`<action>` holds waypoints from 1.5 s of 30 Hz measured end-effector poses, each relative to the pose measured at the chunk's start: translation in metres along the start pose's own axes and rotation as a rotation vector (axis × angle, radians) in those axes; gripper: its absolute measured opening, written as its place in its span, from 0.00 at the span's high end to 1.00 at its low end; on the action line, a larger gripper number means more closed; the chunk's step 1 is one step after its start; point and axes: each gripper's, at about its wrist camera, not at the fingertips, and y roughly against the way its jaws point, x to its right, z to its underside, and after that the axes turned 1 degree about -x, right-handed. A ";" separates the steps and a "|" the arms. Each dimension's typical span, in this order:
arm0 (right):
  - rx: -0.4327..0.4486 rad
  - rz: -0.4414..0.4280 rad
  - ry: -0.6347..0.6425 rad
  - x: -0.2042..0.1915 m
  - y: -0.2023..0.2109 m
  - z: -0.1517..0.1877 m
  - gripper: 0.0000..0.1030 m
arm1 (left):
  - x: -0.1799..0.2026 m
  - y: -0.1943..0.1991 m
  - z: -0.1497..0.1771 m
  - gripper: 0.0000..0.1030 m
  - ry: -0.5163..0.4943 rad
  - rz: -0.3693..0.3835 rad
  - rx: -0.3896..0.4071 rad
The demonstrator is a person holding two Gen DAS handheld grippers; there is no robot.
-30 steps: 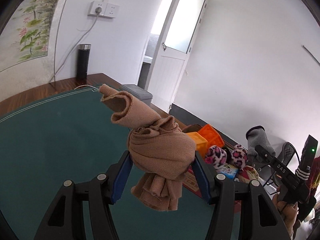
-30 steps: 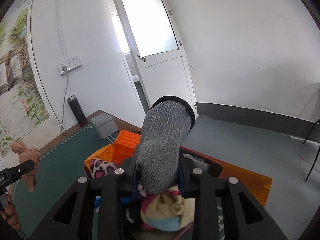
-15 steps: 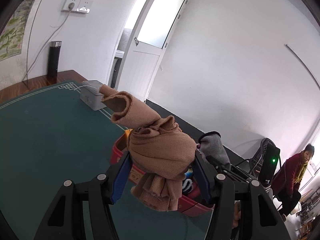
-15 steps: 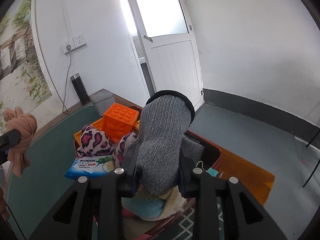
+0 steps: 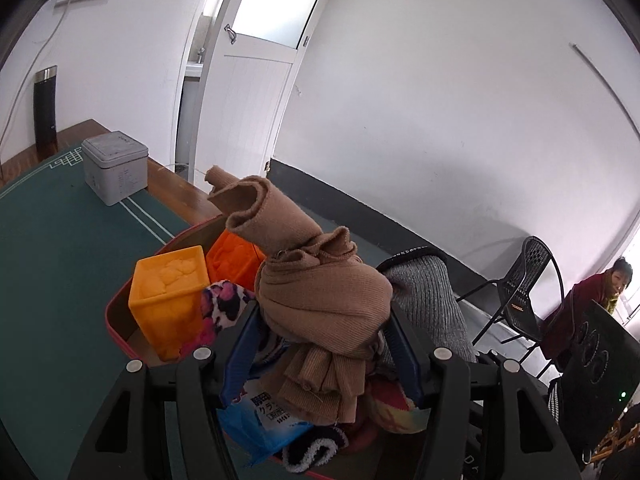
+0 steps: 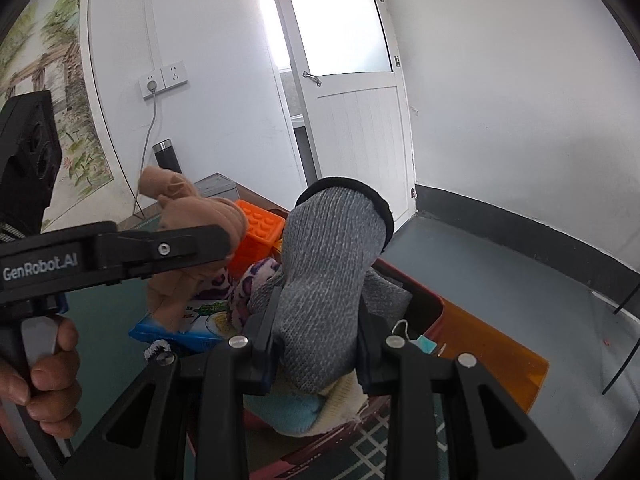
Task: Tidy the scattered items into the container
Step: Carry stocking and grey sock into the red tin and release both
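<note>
My left gripper (image 5: 324, 344) is shut on a knotted tan cloth (image 5: 320, 300) and holds it above the red container (image 5: 116, 320). The cloth also shows in the right wrist view (image 6: 188, 240), clamped in the left gripper (image 6: 224, 240). My right gripper (image 6: 316, 320) is shut on a grey sock (image 6: 328, 272) with a black cuff, held over the container (image 6: 424, 300). The sock shows in the left wrist view (image 5: 428, 300) just right of the cloth. The container holds orange blocks (image 5: 168, 296), leopard-print pieces (image 5: 224, 308), a blue packet (image 5: 260, 420) and other socks.
The container stands on a green mat (image 5: 60, 280) near the table's far edge. A grey tin (image 5: 114, 166) and a dark flask (image 5: 45, 110) stand at the back left. An orange lid (image 6: 492, 356) lies beside the container. A black chair (image 5: 524, 304) and a seated person (image 5: 600, 292) are at the right.
Both grippers have moved closer over the container with their loads. The left gripper with the tan cloth has come right beside the grey sock.
</note>
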 end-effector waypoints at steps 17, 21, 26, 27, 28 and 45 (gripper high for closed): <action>0.053 -0.045 0.067 -0.012 0.030 -0.013 0.68 | -0.007 0.049 0.005 0.34 0.028 0.003 0.072; 0.026 -0.092 0.095 -0.024 0.042 -0.008 0.68 | -0.011 0.070 0.007 0.34 0.042 0.020 0.120; -0.064 -0.073 0.172 -0.046 0.033 0.004 0.68 | -0.012 0.093 0.006 0.24 0.028 0.016 0.175; -0.070 -0.052 0.179 -0.047 0.031 0.006 0.67 | -0.013 0.095 0.006 0.24 0.023 0.012 0.179; -0.073 -0.032 0.182 -0.048 0.030 0.007 0.67 | -0.013 0.098 0.005 0.24 0.018 0.007 0.182; 0.046 0.144 0.099 -0.041 0.061 -0.008 0.22 | -0.052 0.110 0.004 0.24 0.150 0.022 0.179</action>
